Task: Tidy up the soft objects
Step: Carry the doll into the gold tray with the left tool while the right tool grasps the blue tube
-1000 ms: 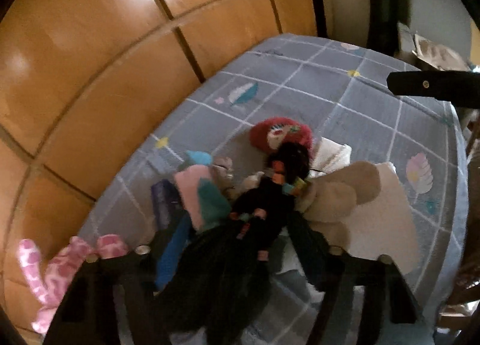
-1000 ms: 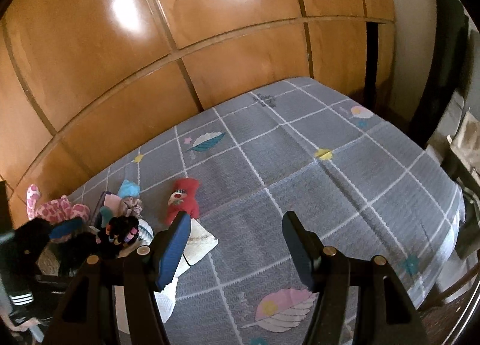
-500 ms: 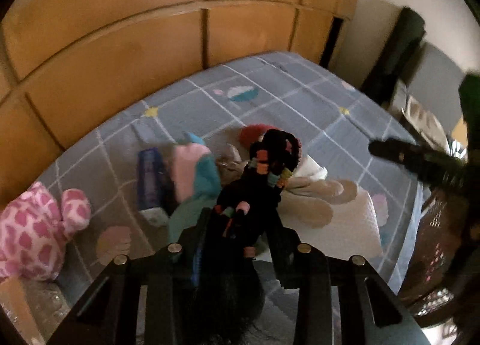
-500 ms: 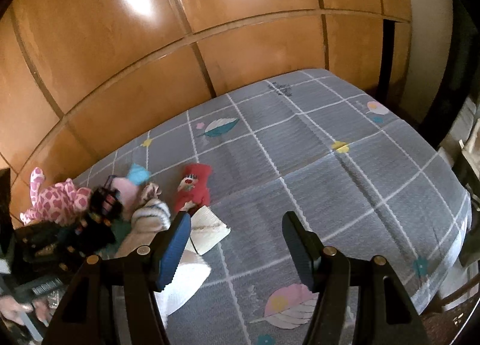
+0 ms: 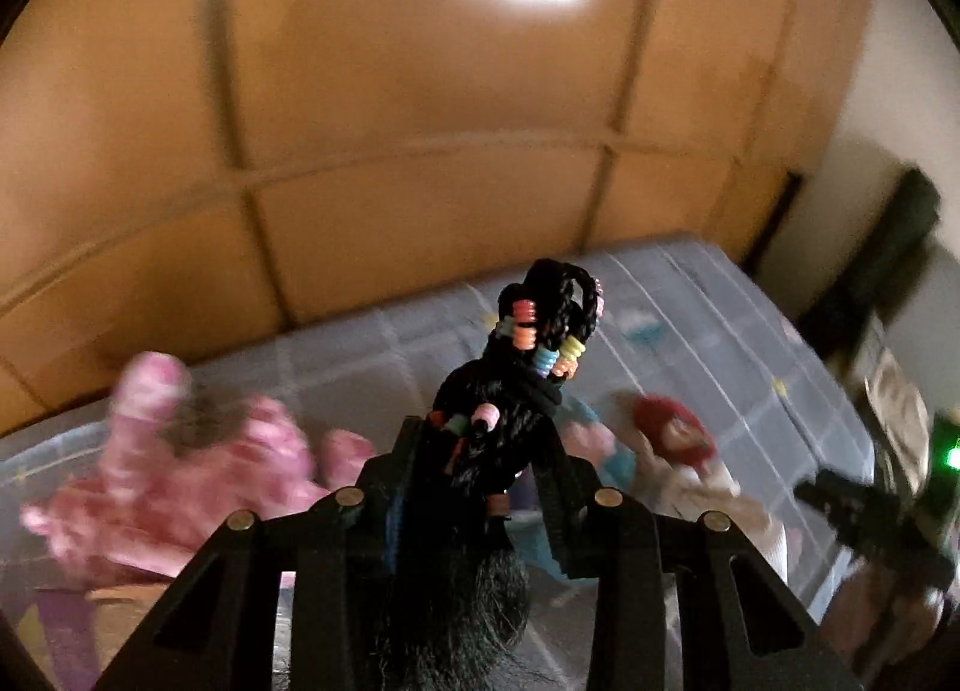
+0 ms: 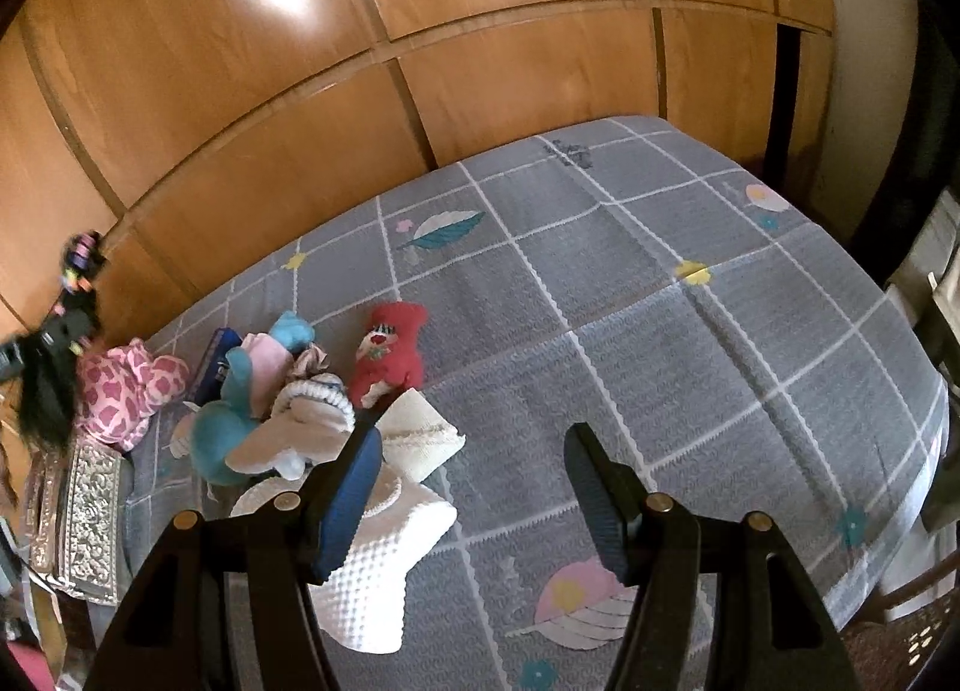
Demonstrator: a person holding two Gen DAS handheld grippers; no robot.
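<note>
The left gripper (image 5: 483, 463) is clamped narrow on a black braided hairpiece strung with coloured beads (image 5: 528, 367), lifted clear of the grey grid-patterned bedspread with leaf prints (image 6: 630, 295). In the right wrist view the same hairpiece hangs at nine o'clock, in front of the glossy wooden wardrobe panels (image 6: 420, 30), its loose black hair trailing down over the pink-and-white spotted plush toy (image 6: 126, 385).

The right gripper (image 6: 474, 487) stands wide with nothing between its blue pads, above the white knobbly towel (image 6: 384, 559) at six o'clock.

The rest of the soft pile lies at about eight o'clock in that view: a teal and pink plush (image 6: 240, 391), a striped beige sock-like bundle (image 6: 306, 415), and a red plush doll with a printed face (image 6: 390, 349) just beside it.

The grip is probably the weak point. The jaws pinch only a thin bunch of slippery strands, so a quick swing could let the hairpiece slide out. The trailing hair may also snag on the pink plush or drag it along, and loose beads could catch on a finger edge. The left view is blurred, so how deep the strands sit between the fingers is unclear.
</note>
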